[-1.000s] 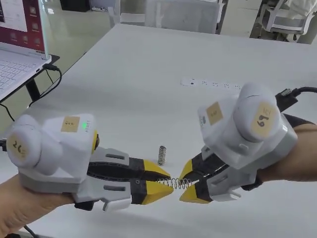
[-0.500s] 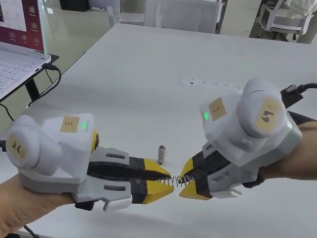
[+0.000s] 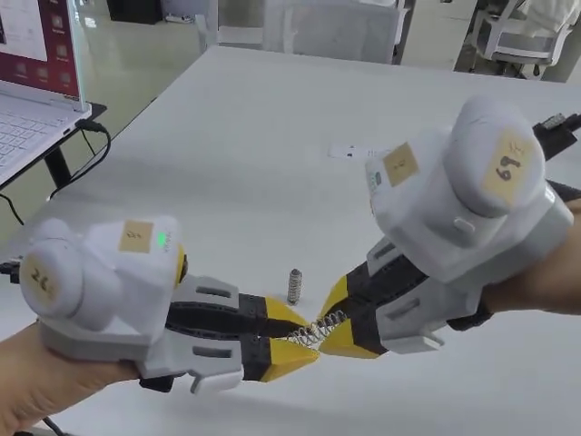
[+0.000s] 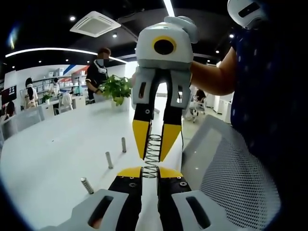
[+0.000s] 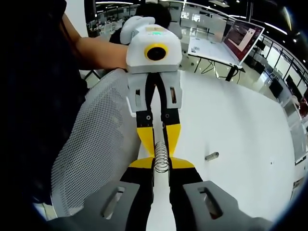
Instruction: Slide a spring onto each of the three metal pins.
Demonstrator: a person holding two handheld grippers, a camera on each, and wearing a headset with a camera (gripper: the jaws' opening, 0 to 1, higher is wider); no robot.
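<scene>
Left gripper [image 4: 150, 172] and right gripper [image 5: 161, 164] both look clenched on one spring [image 4: 153, 153]; uneven release or twist could buckle it or flick it away.

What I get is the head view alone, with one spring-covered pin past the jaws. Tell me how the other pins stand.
Observer: The left gripper view has three upright pins in a row. Nearest that camera is the spring-sleeved silver metal pin. The bare middle pin and the bare far pin stand beyond it.
Operator: Now report the grip on the loose spring.
Observer: In that same view the thin steel coil spring runs between the left gripper and the right gripper, with one end between each one's yellow-tipped jaws.
</scene>
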